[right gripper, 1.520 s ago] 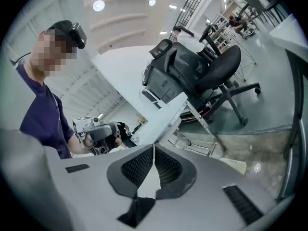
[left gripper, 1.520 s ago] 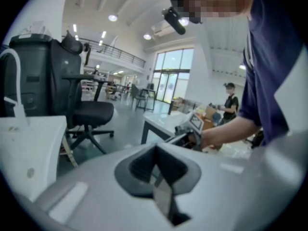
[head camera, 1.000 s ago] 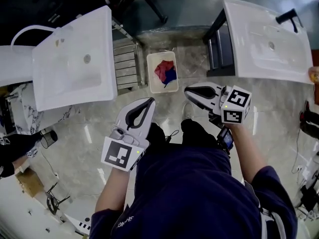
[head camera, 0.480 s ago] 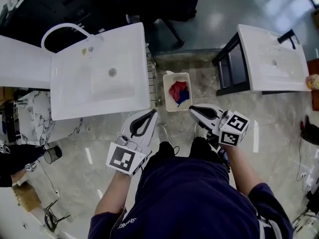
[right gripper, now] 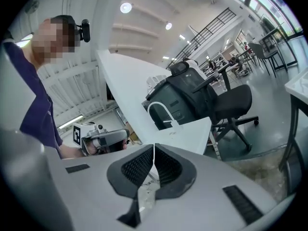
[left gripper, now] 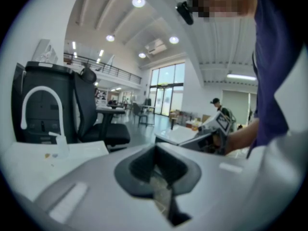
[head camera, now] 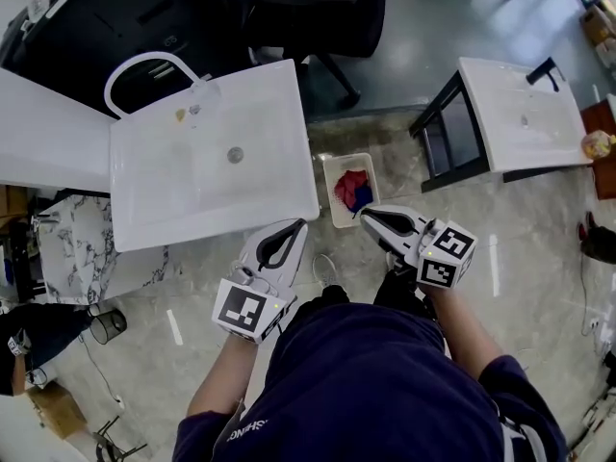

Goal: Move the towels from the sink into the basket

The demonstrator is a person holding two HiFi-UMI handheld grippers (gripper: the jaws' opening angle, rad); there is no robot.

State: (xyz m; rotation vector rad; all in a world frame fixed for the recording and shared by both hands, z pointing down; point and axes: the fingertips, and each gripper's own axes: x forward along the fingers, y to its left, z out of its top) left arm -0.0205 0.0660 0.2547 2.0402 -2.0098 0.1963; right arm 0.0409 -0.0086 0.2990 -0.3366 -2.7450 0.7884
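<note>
Left gripper [head camera: 295,224] closed, nothing between jaws; the left gripper view shows the tips meeting. Right gripper [head camera: 367,217] also closed and empty. Both are held out in front of the person, pointing toward the basket [head camera: 330,200], tips near its near rim, not touching it.

The basket is white and sits on the floor [head camera: 192,296], glossy marble-look tile, just beside the right edge of the big white sink [head camera: 192,186]. The towels [head camera: 352,190], one red and one blue, lie bunched together inside the basket.

The sink has a drain [head camera: 235,155] in the basin and a white arched faucet [head camera: 144,63] at the far side. A second white sink [head camera: 515,123] on a black frame stands well apart to the right, with a black faucet [head camera: 545,69]. A black office chair [head camera: 318,8] sits beyond on plain grey floor. The gripper views show a large bright hall with ceiling lights and tall windows.
</note>
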